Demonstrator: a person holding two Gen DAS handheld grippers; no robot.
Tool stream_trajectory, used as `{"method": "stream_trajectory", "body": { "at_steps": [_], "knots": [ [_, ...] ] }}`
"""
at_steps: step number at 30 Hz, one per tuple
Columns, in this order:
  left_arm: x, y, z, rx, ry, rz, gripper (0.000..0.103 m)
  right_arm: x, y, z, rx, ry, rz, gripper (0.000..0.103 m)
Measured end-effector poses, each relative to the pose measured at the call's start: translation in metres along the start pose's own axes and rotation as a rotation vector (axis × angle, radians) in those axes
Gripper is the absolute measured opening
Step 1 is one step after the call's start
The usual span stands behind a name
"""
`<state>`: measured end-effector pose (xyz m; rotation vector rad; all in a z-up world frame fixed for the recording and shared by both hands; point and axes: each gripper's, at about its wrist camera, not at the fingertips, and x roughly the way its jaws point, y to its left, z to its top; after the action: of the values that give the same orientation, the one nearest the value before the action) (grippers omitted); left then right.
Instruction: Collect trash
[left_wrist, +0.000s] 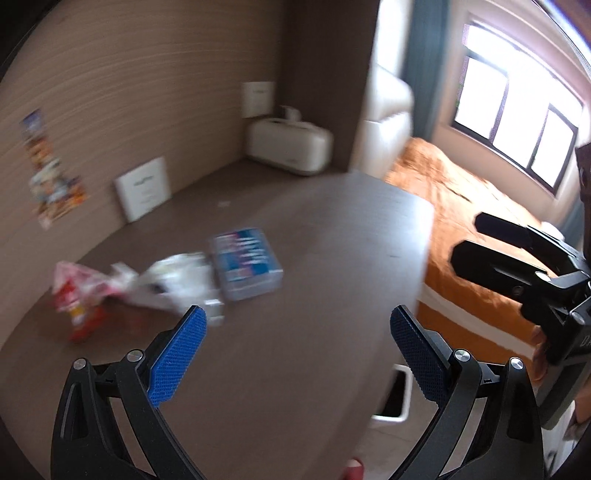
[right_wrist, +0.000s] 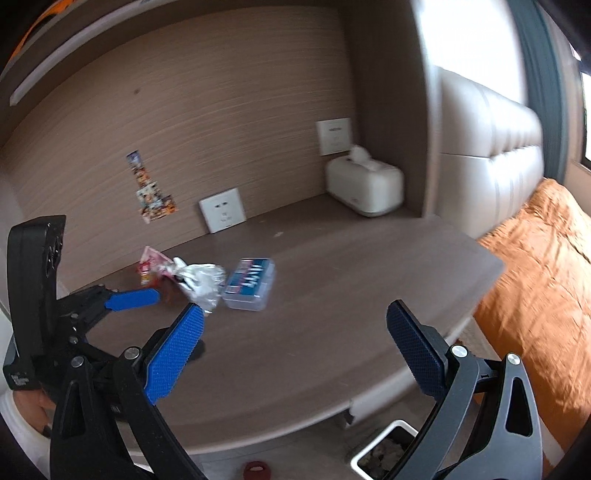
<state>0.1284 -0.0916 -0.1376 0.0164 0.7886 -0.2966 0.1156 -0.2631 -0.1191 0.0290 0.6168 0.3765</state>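
While we hold the left gripper and the right gripper spread wide and empty above the brown desk, the crumpled silver wrapper lies ahead of us. It touches a red snack packet and a clear plastic box. Below the desk edge stands a white bin.

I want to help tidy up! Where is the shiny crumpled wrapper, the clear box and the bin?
shiny crumpled wrapper (right_wrist: 201, 282), right wrist view, on its silver middle.
clear box (right_wrist: 251, 284), right wrist view, on its lid.
bin (right_wrist: 373, 443), right wrist view, on its white rim.
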Motion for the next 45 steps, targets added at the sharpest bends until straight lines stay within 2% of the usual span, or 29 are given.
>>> {"method": "stream_trajectory", "body": {
  "at_steps": [5, 8, 12, 15, 20, 24, 26, 32, 35, 37, 39, 40, 41, 42, 45],
  "knots": [
    [-0.012, 0.061, -0.009, -0.088, -0.007, 0.079, 0.098, 0.031, 0.037, 0.009, -0.043, 0.02, 0.031, 0.099],
    [-0.014, 0.097, -0.013, -0.147, -0.01, 0.107, 0.098, 0.055, 0.053, 0.011, -0.05, 0.042, 0.007, 0.099],
    [-0.013, 0.123, -0.012, -0.176, -0.044, 0.089, 0.098, 0.083, 0.067, 0.011, -0.044, 0.08, -0.027, 0.099],
    [-0.007, 0.124, -0.005, -0.123, -0.069, 0.055, 0.098, 0.103, 0.074, 0.009, -0.059, 0.105, -0.079, 0.099],
    [0.015, 0.117, 0.01, 0.002, -0.065, -0.046, 0.097, 0.141, 0.07, 0.004, -0.029, 0.154, -0.131, 0.099],
    [0.037, 0.1, 0.013, 0.172, -0.045, -0.068, 0.097, 0.169, 0.06, 0.005, 0.014, 0.202, -0.148, 0.098],
    [0.048, 0.095, 0.012, 0.259, -0.031, -0.064, 0.088, 0.183, 0.056, 0.004, 0.013, 0.231, -0.162, 0.096],
    [0.072, 0.088, 0.018, 0.42, 0.023, -0.13, 0.077, 0.195, 0.043, 0.002, 0.056, 0.264, -0.124, 0.093],
    [0.088, 0.082, 0.014, 0.507, 0.068, -0.128, 0.077, 0.193, 0.045, 0.005, 0.043, 0.249, -0.09, 0.093],
    [0.096, 0.076, 0.01, 0.552, 0.094, -0.14, 0.077, 0.198, 0.05, 0.005, 0.011, 0.26, -0.099, 0.093],
    [0.103, 0.071, 0.005, 0.588, 0.12, -0.143, 0.075, 0.206, 0.056, 0.003, -0.026, 0.282, -0.113, 0.088],
    [0.105, 0.07, 0.005, 0.593, 0.122, -0.143, 0.075, 0.211, 0.058, 0.002, -0.036, 0.295, -0.119, 0.08],
    [0.107, 0.069, 0.005, 0.588, 0.126, -0.15, 0.073, 0.215, 0.059, 0.0, -0.036, 0.308, -0.116, 0.066],
    [0.108, 0.07, 0.007, 0.576, 0.129, -0.158, 0.072, 0.216, 0.059, -0.001, -0.031, 0.308, -0.109, 0.06],
    [0.111, 0.07, 0.011, 0.535, 0.13, -0.167, 0.064, 0.212, 0.056, -0.002, 0.015, 0.286, -0.097, 0.059]
  ]
}}
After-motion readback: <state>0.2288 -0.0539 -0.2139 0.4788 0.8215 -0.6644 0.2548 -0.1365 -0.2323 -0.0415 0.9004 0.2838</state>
